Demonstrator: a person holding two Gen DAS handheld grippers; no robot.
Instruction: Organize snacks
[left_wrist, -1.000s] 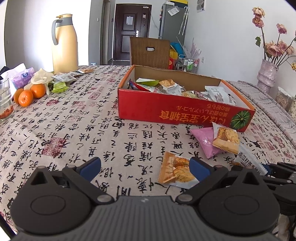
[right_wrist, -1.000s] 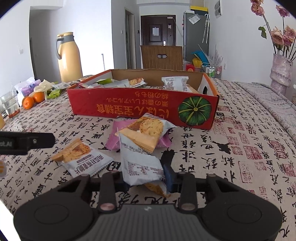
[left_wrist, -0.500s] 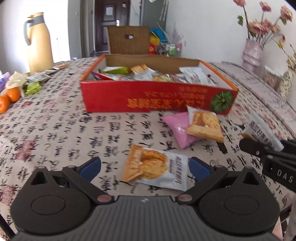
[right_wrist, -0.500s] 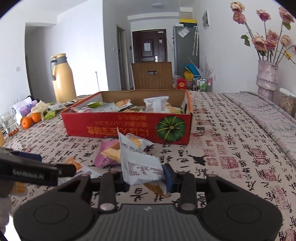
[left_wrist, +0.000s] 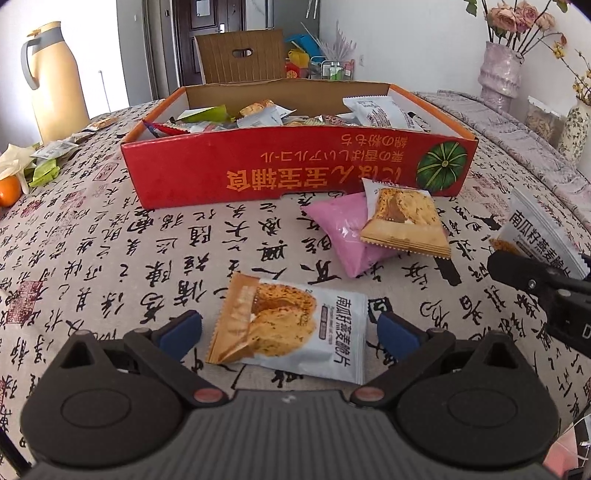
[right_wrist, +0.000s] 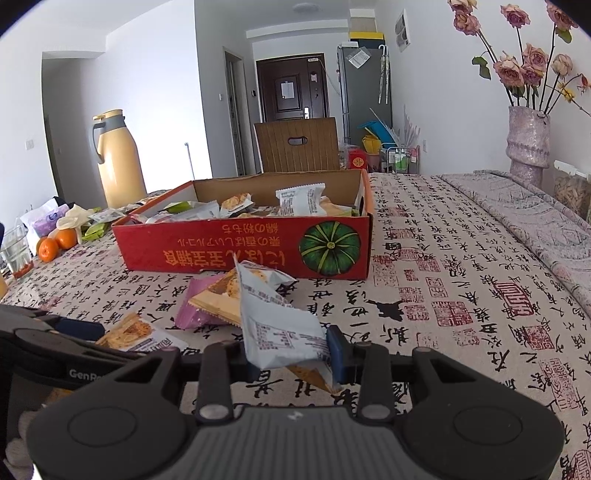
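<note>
- Jaws first: we see the left gripper (left_wrist: 290, 328) with its blue-padded fingers (left_wrist: 181, 330) spread wide, one on each side of a white-and-orange biscuit packet (left_wrist: 291, 330) that lies flat on the calligraphy-printed tablecloth (left_wrist: 110, 258); the pads do not touch it.
- We see the right gripper (right_wrist: 295, 354) pinching a crumpled white snack packet (right_wrist: 279, 325) between its blue pads, the packet standing up off the cloth.
- Our landmark is the red cardboard box with a green pumpkin printed on its front wall (left_wrist: 295, 173); it sits open on the cloth and is already full of mixed snack packets.
- Just in front of that box, near its pumpkin corner, we see a pink pouch (left_wrist: 340, 229) with an orange-edged biscuit packet (left_wrist: 402, 218) lying on top of it.
- The flat biscuit packet lies further in front of the box, well apart from its wall.
- The pinched packet is in front of the box too, on the pumpkin side, raised above the cloth.
- Left of the box we see a tall yellow thermos jug with a grey handle (left_wrist: 51, 81), small wrappers and an orange (left_wrist: 9, 190).
- Right of the box stands a pale mottled vase of dried pink roses (right_wrist: 528, 144).
</note>
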